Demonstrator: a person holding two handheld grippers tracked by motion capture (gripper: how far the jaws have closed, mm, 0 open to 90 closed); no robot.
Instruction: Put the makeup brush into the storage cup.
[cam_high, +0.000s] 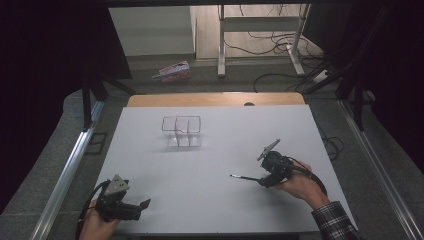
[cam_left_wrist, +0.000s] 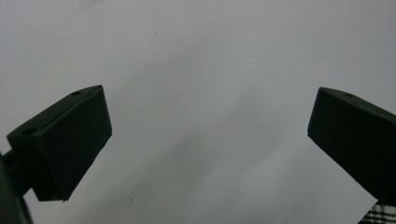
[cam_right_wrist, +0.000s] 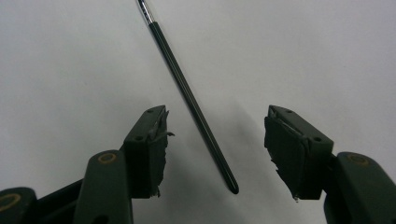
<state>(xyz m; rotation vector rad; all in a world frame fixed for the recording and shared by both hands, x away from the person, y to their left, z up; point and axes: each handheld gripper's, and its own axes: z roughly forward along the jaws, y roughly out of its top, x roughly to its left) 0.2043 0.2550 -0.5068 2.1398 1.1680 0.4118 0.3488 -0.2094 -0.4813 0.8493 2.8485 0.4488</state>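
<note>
1 camera hangs above the person's side, looking forward and down over the whole white table (cam_high: 210, 165). 2 more ride the grippers, close above that tabletop: the left one faces bare surface, the right one a thin black pen (cam_right_wrist: 196, 112), also seen from above.

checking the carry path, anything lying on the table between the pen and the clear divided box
Nothing: in the high view the stretch of white table between the pen and the clear divided box is bare.
</note>
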